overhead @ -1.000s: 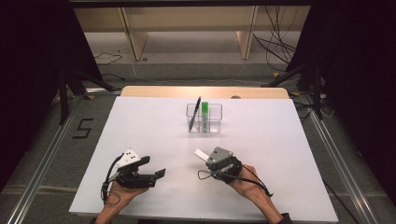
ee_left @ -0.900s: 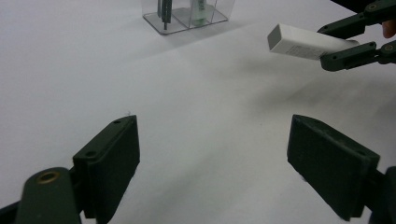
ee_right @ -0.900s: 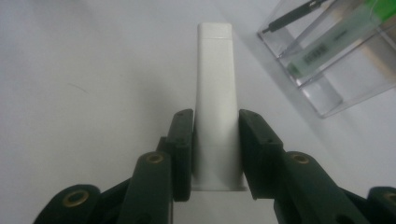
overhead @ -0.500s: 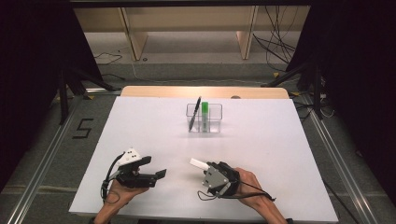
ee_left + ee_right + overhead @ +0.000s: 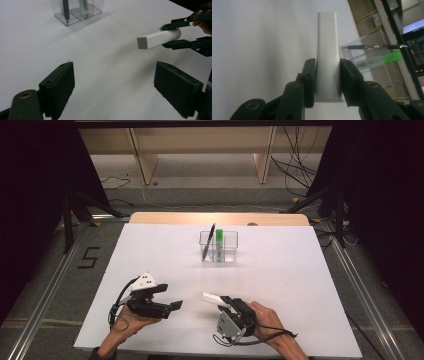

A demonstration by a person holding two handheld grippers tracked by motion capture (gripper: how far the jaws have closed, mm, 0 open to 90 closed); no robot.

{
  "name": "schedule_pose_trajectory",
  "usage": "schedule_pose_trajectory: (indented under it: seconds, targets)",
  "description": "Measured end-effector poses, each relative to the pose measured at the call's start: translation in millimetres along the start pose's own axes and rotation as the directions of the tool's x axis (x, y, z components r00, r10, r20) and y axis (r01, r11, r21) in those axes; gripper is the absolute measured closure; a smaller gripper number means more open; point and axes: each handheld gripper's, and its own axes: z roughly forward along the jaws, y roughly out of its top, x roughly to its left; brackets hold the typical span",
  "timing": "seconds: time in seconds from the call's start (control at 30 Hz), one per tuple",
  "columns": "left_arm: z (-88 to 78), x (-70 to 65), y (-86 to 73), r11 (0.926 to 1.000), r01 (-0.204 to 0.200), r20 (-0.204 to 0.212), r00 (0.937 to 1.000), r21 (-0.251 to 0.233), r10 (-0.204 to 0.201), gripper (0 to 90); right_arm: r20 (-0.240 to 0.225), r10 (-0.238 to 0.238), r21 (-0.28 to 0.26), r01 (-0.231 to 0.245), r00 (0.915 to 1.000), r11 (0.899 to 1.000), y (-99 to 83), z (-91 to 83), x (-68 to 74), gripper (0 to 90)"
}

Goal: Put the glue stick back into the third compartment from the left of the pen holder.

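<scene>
The right tool (image 5: 221, 303) pinches a white tube (image 5: 211, 297). The left tool (image 5: 172, 297), at nine o'clock, is spread wide. The tube could slip out, because only its end is pinched.

A white tube (image 5: 210, 297) with a squared end, held level just above the table.

clear organizer (image 5: 77, 11) top cut off by the frame edge (likewise its pen (image 5: 65, 8) and green marker (image 5: 84, 8))

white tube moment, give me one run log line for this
right gripper: shut on white tube, held above table | left gripper: open, holds nothing | clear organizer: holds black pen, green marker
</scene>
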Motion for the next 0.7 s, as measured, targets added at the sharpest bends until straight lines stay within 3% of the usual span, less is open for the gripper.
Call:
schedule_pose_trajectory:
  seconds: [0.17,0.27,0.33,0.4,0.5,0.7]
  targets:
    - [7.0,-7.3,11.0,0.9964,-0.063,0.023,0.9978,0.056,0.062,16.8,0.055,-0.103,-0.016,0.104,0.9931,0.994,2.2,-2.4,11.3,67.9]
    - [12.5,-12.7,16.7,0.9918,-0.095,0.044,0.9948,0.085,0.092,16.8,0.079,-0.177,-0.039,0.180,0.9810,0.983,2.6,-2.7,15.1,67.9]
    - [16.8,-16.3,20.4,0.9871,-0.118,0.064,0.9917,0.109,0.112,16.8,0.090,-0.186,-0.040,0.190,0.9784,0.981,2.9,-3.2,18.9,67.9]
    - [20.9,-19.9,23.9,0.9806,-0.147,0.081,0.9872,0.129,0.137,17.1,0.098,-0.222,-0.050,0.227,0.9701,0.972,2.7,-3.1,20.5,67.8]
    - [26.4,-24.9,27.7,0.9630,-0.205,0.107,0.9763,0.175,0.188,17.6,0.119,-0.266,-0.055,0.274,0.9567,0.960,2.8,-2.6,23.3,67.9]
    - [35.9,-33.1,34.2,0.9360,-0.268,0.163,0.9583,0.228,0.235,18.8,0.144,-0.334,-0.070,0.347,0.9314,0.935,2.6,-1.9,28.9,67.9]
